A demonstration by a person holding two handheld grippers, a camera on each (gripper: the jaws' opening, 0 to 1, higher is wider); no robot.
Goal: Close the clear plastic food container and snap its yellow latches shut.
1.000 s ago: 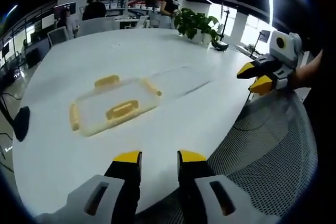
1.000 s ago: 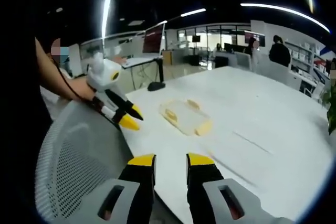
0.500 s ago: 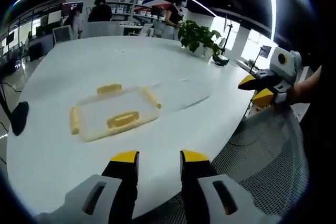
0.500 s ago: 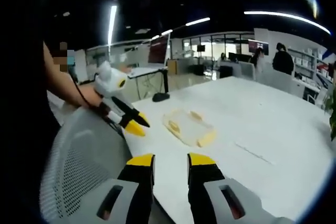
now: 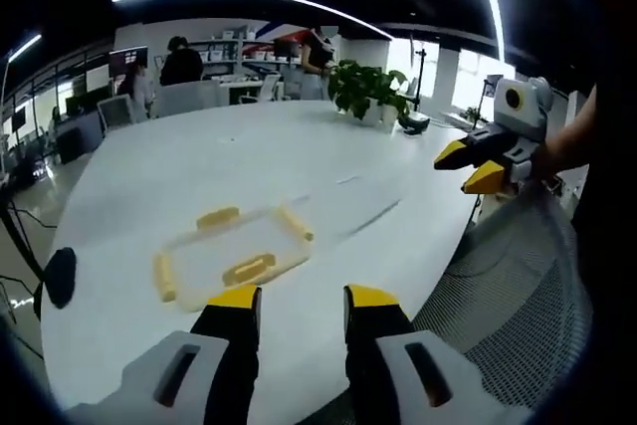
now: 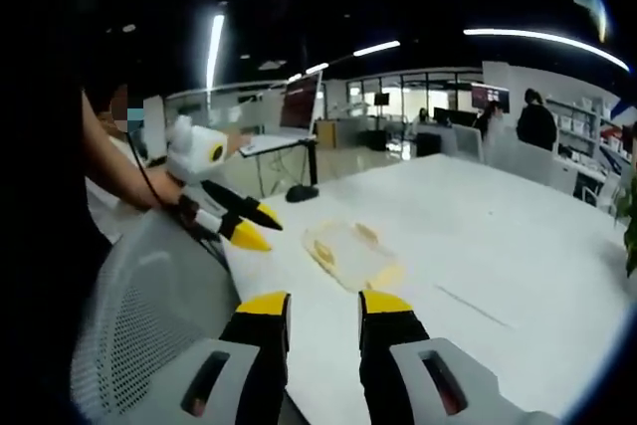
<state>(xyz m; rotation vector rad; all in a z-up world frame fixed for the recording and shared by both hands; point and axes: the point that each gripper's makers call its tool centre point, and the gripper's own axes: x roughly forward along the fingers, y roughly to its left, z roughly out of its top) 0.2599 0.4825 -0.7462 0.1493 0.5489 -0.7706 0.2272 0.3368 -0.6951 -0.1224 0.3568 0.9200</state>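
Left gripper view: the left gripper (image 5: 297, 298) hangs over the near edge of a white tabletop (image 5: 249, 166), its two yellow-tipped fingers (image 5: 231, 298) parted by a narrow gap and holding nothing. The clear plastic food container (image 5: 231, 253) lies flat on the tabletop just beyond the fingertips, apart from them. Yellow latches (image 5: 249, 270) show on its four sides; whether they are snapped down cannot be told. The right gripper (image 5: 468, 164) enters from the right, held in a hand above a grey mesh chair back (image 5: 508, 296), well apart from the container. A potted plant (image 5: 370, 92) stands at the far side of the tabletop.

Right gripper view: the right gripper (image 6: 323, 306) likewise has its fingers slightly parted and empty. The container (image 6: 348, 251) lies ahead on the tabletop (image 6: 498, 266). The left gripper (image 6: 249, 226), its fingers a little apart and empty, is near the container's left side without touching it.
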